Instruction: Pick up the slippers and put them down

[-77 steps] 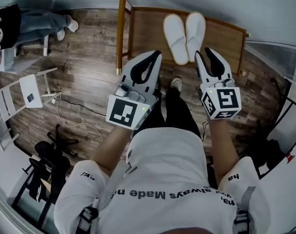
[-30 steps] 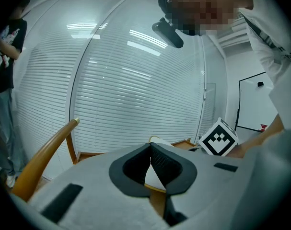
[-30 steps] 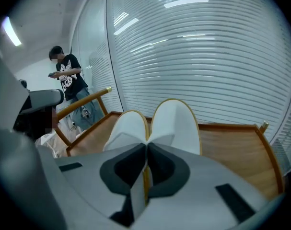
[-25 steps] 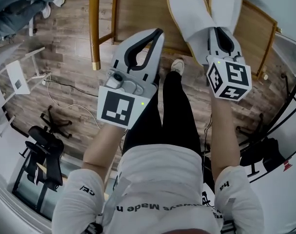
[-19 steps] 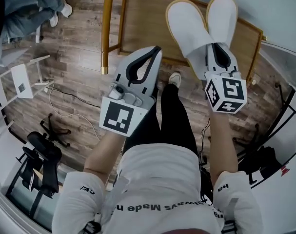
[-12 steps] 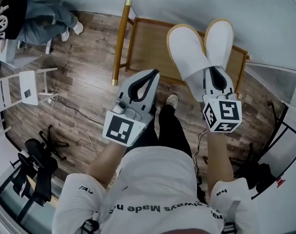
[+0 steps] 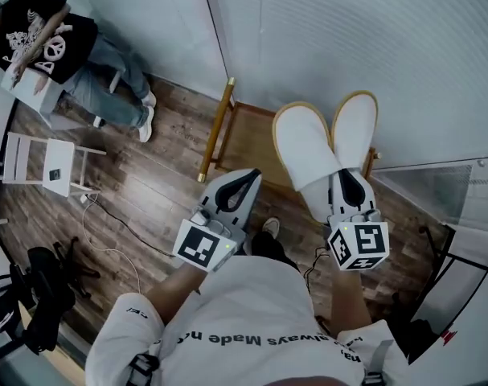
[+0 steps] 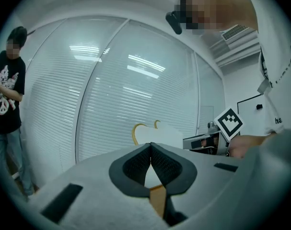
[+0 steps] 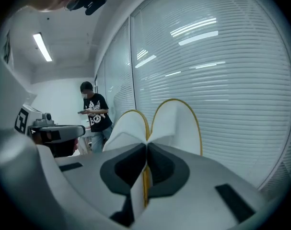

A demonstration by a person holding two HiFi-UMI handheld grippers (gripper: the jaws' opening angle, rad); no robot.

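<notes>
In the head view, the right gripper (image 7: pixel 345 180) is clamped on the heel ends of the slippers (image 7: pixel 317 153), and the pair fans out toward 12 o'clock. A second ago the slippers filled the top of this view, close over the wooden stand (image 7: pixel 245 141). Now the stand has shrunk and sits well below them, at 10 o'clock of the pair, so the pair has been raised clear of it. The left gripper (image 7: pixel 251 177) has gone up alongside, at 9 o'clock of the right one, and carries nothing.

In the left gripper view, the jaws meet tip to tip with nothing between them. The slippers show beyond the tips at 12 o'clock, against the blinds (image 8: pixel 111 90).

In the right gripper view, the jaws are pressed together on the slippers' edges, white fabric and yellow trim pinched in the seam. The two toes stand up like a V at 12 o'clock. A person (image 9: pixel 94 113) stands far off at 10 o'clock.

The pick-up half looks complete; what remains is lowering the pair and letting go.
</notes>
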